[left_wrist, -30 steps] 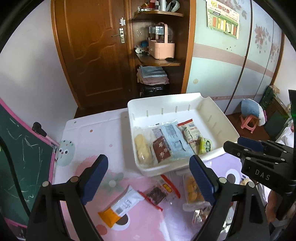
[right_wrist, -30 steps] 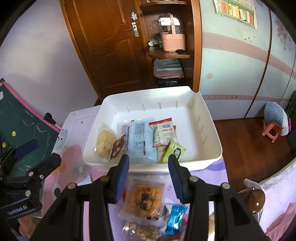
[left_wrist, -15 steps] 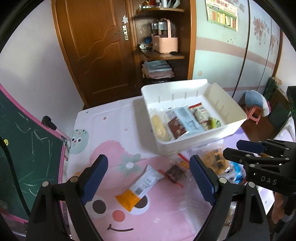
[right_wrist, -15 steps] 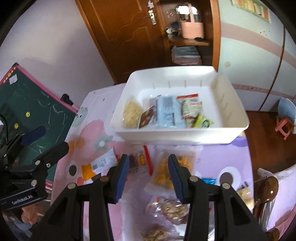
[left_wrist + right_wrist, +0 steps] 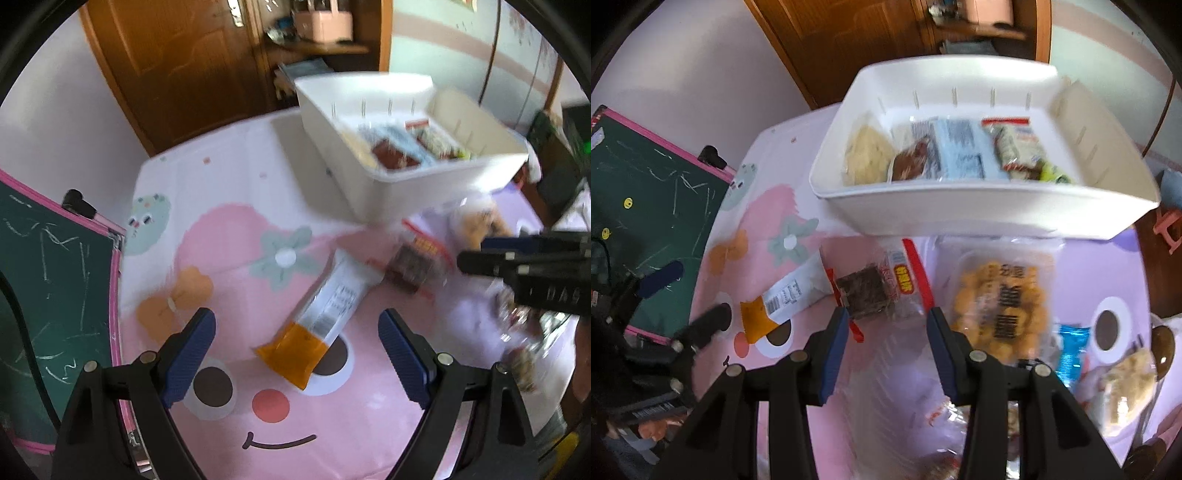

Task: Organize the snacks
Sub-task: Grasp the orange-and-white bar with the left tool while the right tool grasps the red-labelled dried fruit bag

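The left gripper (image 5: 297, 349) hangs with jaws wide and empty over an orange-and-white packet (image 5: 321, 321) on the table (image 5: 221, 236). The right gripper (image 5: 886, 332) has jaws partly open, gripping nothing, above a brown snack (image 5: 868, 291). Behind, the white bin (image 5: 979, 210) holds more packets.

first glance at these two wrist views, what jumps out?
The white bin at the far side of the table, several snack packets already lying in it. In front of it, loose packets lie on the pink cartoon tablecloth: an orange-and-white packet ahead of the open left gripper, and a dark-brownie packet just ahead of the empty right gripper.
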The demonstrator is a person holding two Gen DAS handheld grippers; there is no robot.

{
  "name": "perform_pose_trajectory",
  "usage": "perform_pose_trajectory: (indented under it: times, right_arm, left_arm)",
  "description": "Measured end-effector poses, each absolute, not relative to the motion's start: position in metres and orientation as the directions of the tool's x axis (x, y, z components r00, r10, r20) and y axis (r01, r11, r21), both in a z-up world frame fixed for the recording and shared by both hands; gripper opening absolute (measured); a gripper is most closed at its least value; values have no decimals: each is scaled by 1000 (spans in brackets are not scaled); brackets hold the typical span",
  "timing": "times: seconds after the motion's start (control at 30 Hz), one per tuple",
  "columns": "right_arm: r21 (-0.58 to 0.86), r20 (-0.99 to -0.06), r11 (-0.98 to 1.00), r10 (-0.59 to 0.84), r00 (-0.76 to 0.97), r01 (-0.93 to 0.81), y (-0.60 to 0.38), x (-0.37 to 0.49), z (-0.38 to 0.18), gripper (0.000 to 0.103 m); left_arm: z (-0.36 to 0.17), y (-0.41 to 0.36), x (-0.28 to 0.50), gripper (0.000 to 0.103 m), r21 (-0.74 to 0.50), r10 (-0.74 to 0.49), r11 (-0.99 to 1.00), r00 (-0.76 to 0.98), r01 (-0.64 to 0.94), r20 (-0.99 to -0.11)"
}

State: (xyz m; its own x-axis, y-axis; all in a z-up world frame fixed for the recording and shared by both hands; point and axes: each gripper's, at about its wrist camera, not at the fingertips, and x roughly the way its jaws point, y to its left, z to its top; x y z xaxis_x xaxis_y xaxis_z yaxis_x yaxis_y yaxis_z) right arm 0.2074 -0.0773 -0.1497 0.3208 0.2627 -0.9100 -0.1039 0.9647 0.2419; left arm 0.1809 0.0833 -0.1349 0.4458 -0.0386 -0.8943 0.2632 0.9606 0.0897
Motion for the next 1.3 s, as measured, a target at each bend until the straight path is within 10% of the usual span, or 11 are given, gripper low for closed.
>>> perform_pose_trajectory:
  times: [0.4,0.73,1.3]
  right_arm:
    - [305,-931,952,303,205,-23,-62,231,-186,44]
    - [369,-923,917,342,178,153,-71,246,-196,70]
    - [161,-972,980,138,190,115,-5,265,-201,71]
  left_arm:
    - [-199,74,213,88,77,-33,952,350,297,-936]
    - [-212,80,228,48,-18,-88,970,281,241,-956]
    - [-213,105,214,43,-50,-87,991,303,128,-949]
